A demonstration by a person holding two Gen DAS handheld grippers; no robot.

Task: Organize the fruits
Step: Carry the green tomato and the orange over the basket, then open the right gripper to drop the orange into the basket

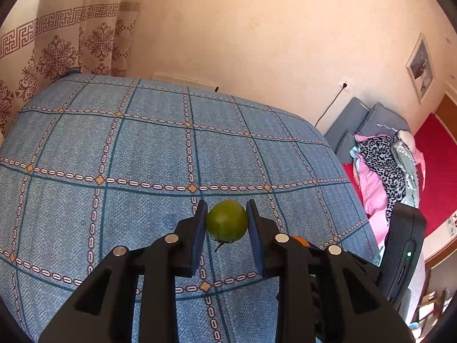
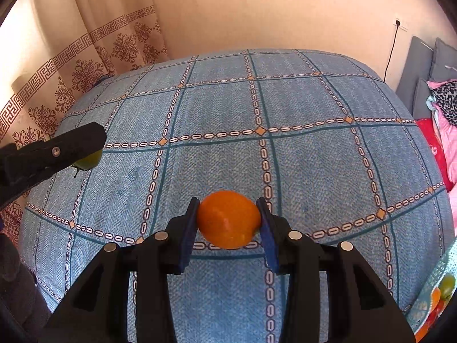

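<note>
My left gripper (image 1: 227, 220) is shut on a round green fruit (image 1: 227, 219) with a small stem, held above the blue checked tablecloth (image 1: 114, 157). My right gripper (image 2: 230, 220) is shut on an orange (image 2: 228, 218), also held above the cloth (image 2: 314, 157). In the right wrist view the left gripper (image 2: 85, 154) shows at the far left with the green fruit (image 2: 90, 161) peeking out under its finger. A sliver of the orange (image 1: 300, 240) shows behind the left gripper's right finger in the left wrist view.
A light blue basket (image 2: 428, 297) with several fruits sits at the lower right edge of the table. A patterned curtain (image 1: 57, 51) hangs at the left. Beyond the table's right edge are a grey sofa with clothes (image 1: 380, 157) and a red rug (image 1: 440, 157).
</note>
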